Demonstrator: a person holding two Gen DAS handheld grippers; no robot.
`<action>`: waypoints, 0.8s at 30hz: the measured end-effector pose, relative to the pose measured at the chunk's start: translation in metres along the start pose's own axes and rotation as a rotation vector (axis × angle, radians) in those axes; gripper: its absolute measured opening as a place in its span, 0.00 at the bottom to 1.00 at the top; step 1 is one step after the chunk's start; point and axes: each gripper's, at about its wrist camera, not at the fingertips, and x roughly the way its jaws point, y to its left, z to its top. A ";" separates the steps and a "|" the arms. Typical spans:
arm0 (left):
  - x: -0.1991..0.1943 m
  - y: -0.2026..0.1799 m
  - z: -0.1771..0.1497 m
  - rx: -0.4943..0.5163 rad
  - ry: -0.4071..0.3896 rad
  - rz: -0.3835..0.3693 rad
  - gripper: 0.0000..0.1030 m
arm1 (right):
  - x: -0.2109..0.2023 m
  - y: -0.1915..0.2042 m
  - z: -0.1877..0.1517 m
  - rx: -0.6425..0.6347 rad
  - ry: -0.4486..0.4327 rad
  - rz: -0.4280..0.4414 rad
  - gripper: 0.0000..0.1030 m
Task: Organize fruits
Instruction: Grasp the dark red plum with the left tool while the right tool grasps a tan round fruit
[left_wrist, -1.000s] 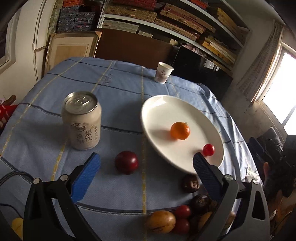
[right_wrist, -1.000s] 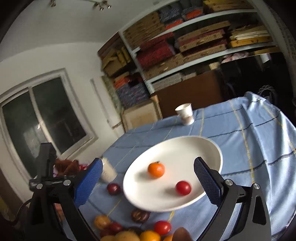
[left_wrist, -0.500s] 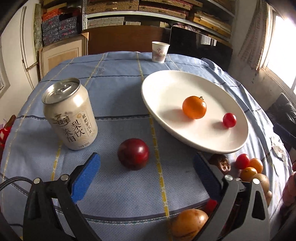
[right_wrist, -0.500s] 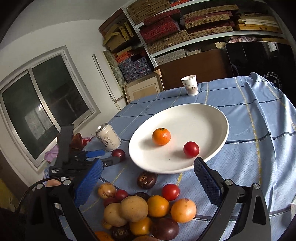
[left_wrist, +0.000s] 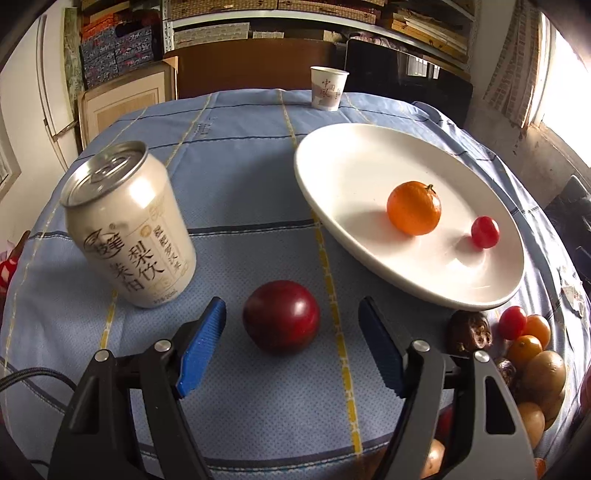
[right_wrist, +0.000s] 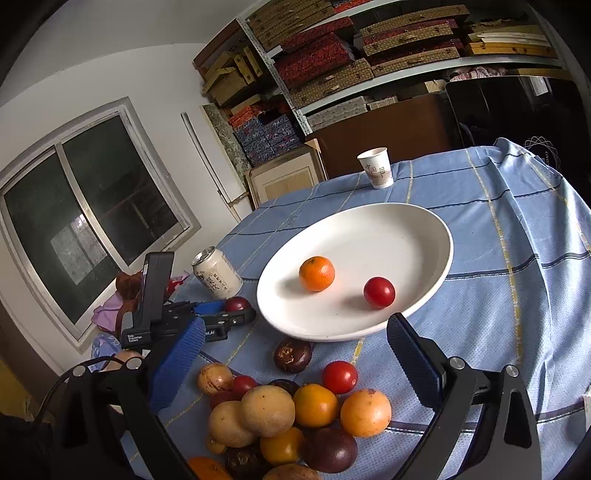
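Left gripper (left_wrist: 291, 332): jaws closing around the dark red plum (left_wrist: 281, 320); blue pads either side, not yet touching it.
Right gripper (right_wrist: 295, 354): jaws wide, empty, above the fruit pile (right_wrist: 288, 417).
Dark red plum: on the blue tablecloth (left_wrist: 240, 155), between the drink can (left_wrist: 129, 225) at left and the white plate (left_wrist: 369, 155) at right.
White plate: holds a mandarin (left_wrist: 413, 208) and a cherry tomato (left_wrist: 485, 232), apart.
Paper cup (left_wrist: 328, 88): far edge of table.
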 end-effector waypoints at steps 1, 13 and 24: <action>0.002 -0.001 0.000 0.005 0.006 -0.003 0.70 | 0.001 0.001 0.000 -0.006 0.003 -0.003 0.97; 0.009 -0.006 0.001 0.022 0.020 0.002 0.57 | 0.003 0.011 -0.004 -0.053 0.028 -0.007 0.97; 0.004 0.005 -0.001 -0.040 -0.003 -0.005 0.37 | 0.003 0.031 -0.013 -0.191 0.101 0.042 0.78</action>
